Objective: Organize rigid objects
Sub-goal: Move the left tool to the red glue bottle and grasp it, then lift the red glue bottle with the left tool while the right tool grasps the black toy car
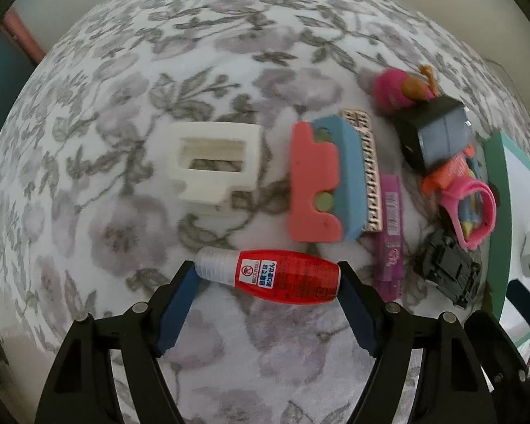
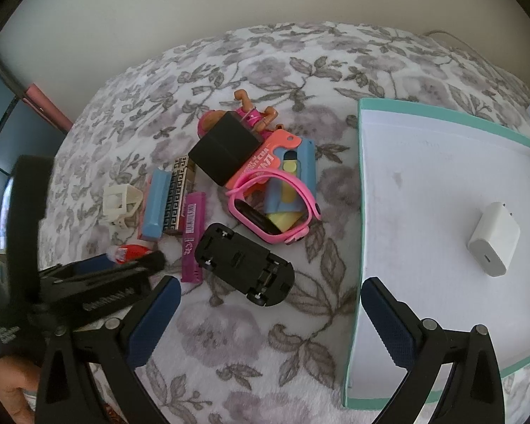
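Step in hand: pick-up of the red bottle (image 1: pixel 275 275) by the left gripper (image 1: pixel 268 279). Bottle lies on its side on the floral cloth (image 1: pixel 229 35), crosswise between the 2 fingers, white cap by the left pad (image 1: pixel 178 304), base by the right one. Jaws partly spread, pads at or very near both ends; firm contact not clear, so not a pinch yet. Right gripper (image 2: pixel 268 321) hangs spread wide, nothing in it, over cloth beside the teal tray (image 2: pixel 360 212). Tray holds 1 white charger (image 2: pixel 494 243). Pile left on cloth: black car (image 2: pixel 243 265), pink watch (image 2: pixel 275 208), black cube (image 2: pixel 226 152), white frame (image 1: pixel 212 162). Next, I judge: finish closing on the bottle ends, lift, carry to tray. End-to-end grip on a rounded bottle may slip.
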A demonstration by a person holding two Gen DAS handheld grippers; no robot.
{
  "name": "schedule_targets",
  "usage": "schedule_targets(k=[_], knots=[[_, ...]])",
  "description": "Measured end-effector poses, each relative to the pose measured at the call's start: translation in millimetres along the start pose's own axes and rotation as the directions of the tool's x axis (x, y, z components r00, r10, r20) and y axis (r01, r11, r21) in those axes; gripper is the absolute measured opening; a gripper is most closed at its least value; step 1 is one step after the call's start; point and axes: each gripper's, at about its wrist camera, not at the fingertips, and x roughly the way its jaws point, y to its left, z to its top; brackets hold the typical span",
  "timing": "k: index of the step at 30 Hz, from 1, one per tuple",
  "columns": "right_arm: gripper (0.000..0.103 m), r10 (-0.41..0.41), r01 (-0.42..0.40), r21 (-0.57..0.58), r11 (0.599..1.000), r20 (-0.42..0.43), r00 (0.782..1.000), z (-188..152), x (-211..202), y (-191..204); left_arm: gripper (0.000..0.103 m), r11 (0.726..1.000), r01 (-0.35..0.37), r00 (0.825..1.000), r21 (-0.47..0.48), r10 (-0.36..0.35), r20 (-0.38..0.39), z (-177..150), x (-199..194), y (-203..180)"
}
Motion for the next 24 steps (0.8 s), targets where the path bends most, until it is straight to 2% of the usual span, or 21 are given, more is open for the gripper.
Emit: schedule_targets(k=[7,14,20,24], knots=[[0.103,-0.037,0.037,-0.011,0.999,-0.008,0.999,4,6,3,0.079,0.994,0.007,1.0,-0.113,-0.006,0.014,5,-4,23],[0.103,-0.022,0.026,-0.081,0.996,0.046,0.999,12,-12,24,0.079,0.983,0.037,0.998,-0.179,-0.027,0.06,12,-20,41],[0.103,-0.03,0.03,-0.103,0.994,-0.002,1.0,8,10,34,0.079,0.972,0.053,0.995,-0.23,-0.032,0.095,12,-39,60],[0.103,-0.023,0.021,-0.062,0.998,-0.025,0.999,8,24,32,0.079,0.965,0.066,0.991,-0.254,-0.033,0.132,10,-53,66]])
